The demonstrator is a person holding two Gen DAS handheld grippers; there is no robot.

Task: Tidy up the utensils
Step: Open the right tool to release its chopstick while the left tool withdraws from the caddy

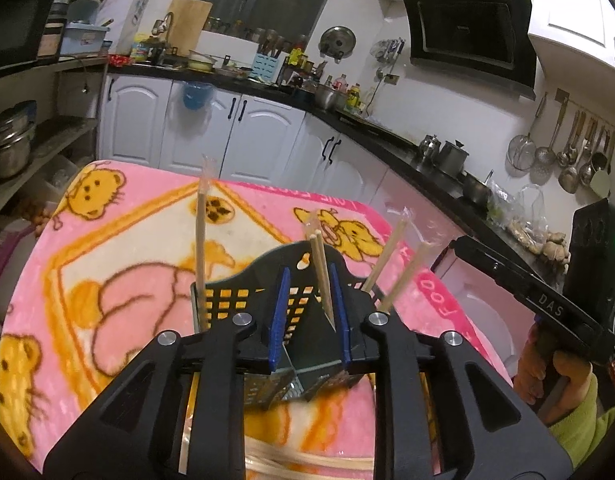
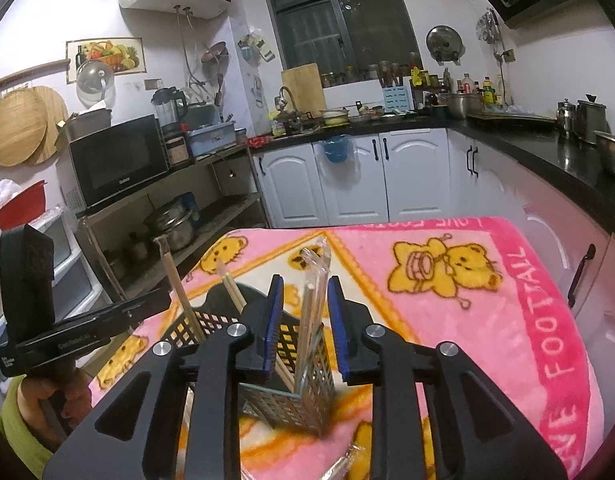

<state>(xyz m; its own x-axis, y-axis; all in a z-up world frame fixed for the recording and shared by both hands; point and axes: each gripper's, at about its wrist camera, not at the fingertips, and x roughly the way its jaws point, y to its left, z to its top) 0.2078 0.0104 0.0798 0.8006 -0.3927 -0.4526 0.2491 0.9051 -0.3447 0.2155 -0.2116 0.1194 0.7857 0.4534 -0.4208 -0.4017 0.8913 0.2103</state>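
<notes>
A black perforated utensil holder (image 1: 243, 296) stands on the pink blanket, with a steel mesh compartment (image 2: 307, 400) at its near side. Several wrapped wooden chopstick pairs stand upright in it (image 1: 201, 248) (image 2: 179, 292). My left gripper (image 1: 309, 312) hovers just above the holder, jaws apart, with one chopstick pair (image 1: 321, 276) standing between them untouched. My right gripper (image 2: 305, 320) is also open above the holder, with a plastic-wrapped pair (image 2: 311, 300) standing between its fingers. More wrapped chopsticks lie on the blanket near the front edge (image 1: 307, 462) (image 2: 343, 464).
The pink bear-print blanket (image 2: 507, 320) covers the table. A black kitchen counter (image 1: 407, 148) with pots runs along the right. Shelves with a microwave (image 2: 119, 160) and pots stand left. The other handheld gripper shows at each view's edge (image 1: 539, 292) (image 2: 67, 332).
</notes>
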